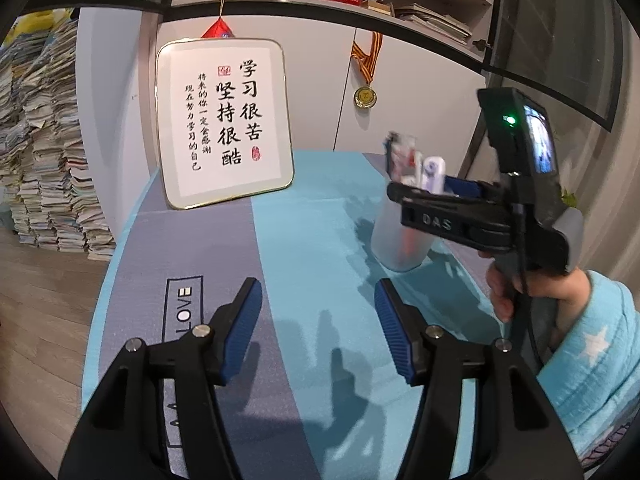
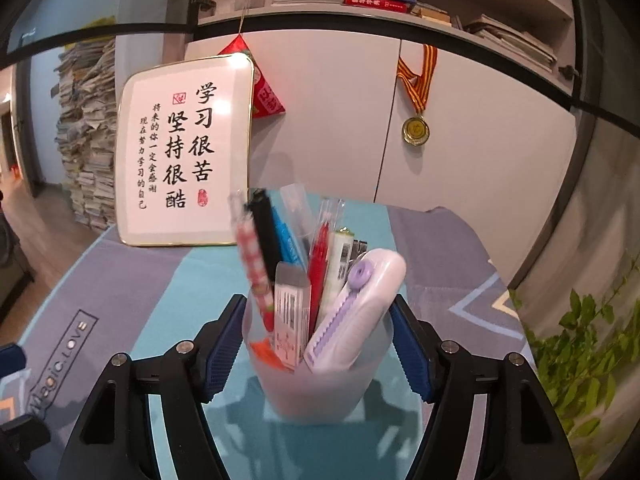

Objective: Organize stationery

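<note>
A frosted translucent pen cup (image 2: 316,380) stands on the teal and grey mat (image 2: 168,280), full of stationery: several pens (image 2: 320,256), a white eraser box (image 2: 292,320) and a lilac correction tape (image 2: 360,300). My right gripper (image 2: 316,344) has a blue pad on each side of the cup's rim, touching it. In the left wrist view the cup (image 1: 400,240) stands at the right, with the right gripper (image 1: 432,196) around its top. My left gripper (image 1: 318,332) is open and empty over the mat (image 1: 304,240), left of the cup.
A framed calligraphy board (image 1: 224,120) leans on the white cabinet behind the mat. A medal (image 1: 365,96) hangs on the cabinet. Stacks of papers (image 1: 44,152) stand on the floor at the left. A green plant (image 2: 588,344) is at the right.
</note>
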A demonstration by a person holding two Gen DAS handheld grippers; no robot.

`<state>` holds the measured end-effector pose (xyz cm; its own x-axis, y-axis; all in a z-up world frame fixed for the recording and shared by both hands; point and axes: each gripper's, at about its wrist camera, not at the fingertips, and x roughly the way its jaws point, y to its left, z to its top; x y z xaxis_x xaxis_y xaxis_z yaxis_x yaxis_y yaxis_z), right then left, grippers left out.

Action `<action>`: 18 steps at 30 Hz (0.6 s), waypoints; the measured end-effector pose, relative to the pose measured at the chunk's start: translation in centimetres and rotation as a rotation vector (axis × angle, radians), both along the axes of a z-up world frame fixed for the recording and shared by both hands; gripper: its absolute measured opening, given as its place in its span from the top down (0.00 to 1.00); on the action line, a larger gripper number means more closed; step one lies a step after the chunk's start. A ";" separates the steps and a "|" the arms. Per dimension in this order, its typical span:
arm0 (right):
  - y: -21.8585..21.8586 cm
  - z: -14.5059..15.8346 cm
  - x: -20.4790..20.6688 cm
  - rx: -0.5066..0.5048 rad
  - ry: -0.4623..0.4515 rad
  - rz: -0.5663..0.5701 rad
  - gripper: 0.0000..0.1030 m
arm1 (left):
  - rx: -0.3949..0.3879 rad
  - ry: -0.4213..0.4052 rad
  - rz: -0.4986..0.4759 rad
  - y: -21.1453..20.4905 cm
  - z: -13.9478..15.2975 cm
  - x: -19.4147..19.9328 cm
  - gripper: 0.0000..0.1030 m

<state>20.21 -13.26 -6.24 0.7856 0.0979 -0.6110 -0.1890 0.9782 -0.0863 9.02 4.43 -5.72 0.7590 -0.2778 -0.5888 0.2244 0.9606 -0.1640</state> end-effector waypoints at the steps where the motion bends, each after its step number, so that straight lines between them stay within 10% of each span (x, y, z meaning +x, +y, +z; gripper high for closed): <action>1: -0.2 0.0 -0.2 0.003 0.008 -0.003 0.24 | 0.006 -0.008 0.000 -0.2 0.1 -0.1 0.40; 18: -5.6 6.3 -11.8 0.068 -0.071 -0.104 0.19 | 0.067 -0.096 0.014 -3.8 3.7 -2.6 0.20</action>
